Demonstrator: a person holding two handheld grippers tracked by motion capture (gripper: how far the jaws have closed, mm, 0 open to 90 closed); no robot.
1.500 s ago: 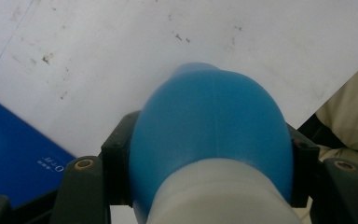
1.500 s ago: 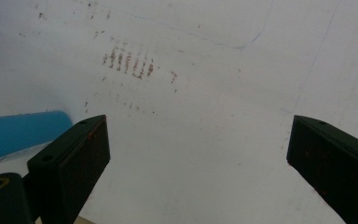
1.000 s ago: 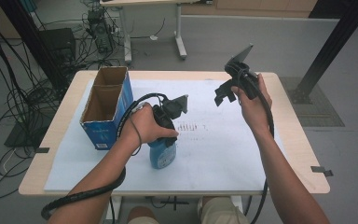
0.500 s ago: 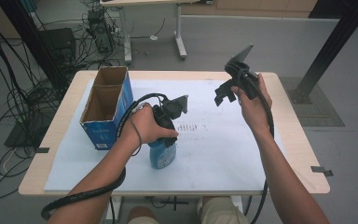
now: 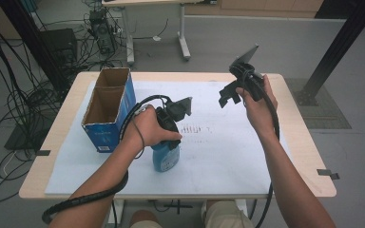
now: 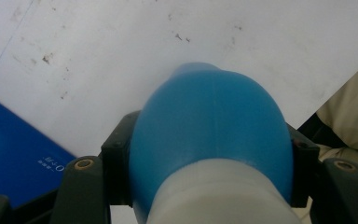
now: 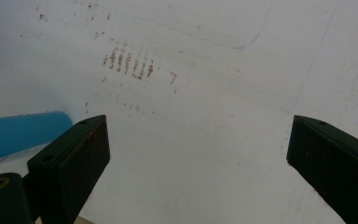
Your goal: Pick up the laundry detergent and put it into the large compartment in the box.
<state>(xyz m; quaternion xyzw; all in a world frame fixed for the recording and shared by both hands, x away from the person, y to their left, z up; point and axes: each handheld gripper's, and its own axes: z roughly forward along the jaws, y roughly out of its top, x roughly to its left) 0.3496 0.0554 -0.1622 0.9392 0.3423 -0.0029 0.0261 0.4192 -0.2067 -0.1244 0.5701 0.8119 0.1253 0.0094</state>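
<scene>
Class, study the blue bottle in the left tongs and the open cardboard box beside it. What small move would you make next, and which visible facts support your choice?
Probably lift the blue bottle slightly and carry it toward the open box. The left tongs are shut on it, one jaw on each side, while it stands on the white sheet. The box stands close by, open-topped, and the right tongs are open, holding nothing.

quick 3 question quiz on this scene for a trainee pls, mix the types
1. True or false: the right tool is open and holds nothing.
2. What is the left tool shut on? A) blue bottle B) blue box C) cable
3. Fill in: the blue box stands on the person's ____ side of the table.

Key: 1 true; 2 A; 3 left
</scene>
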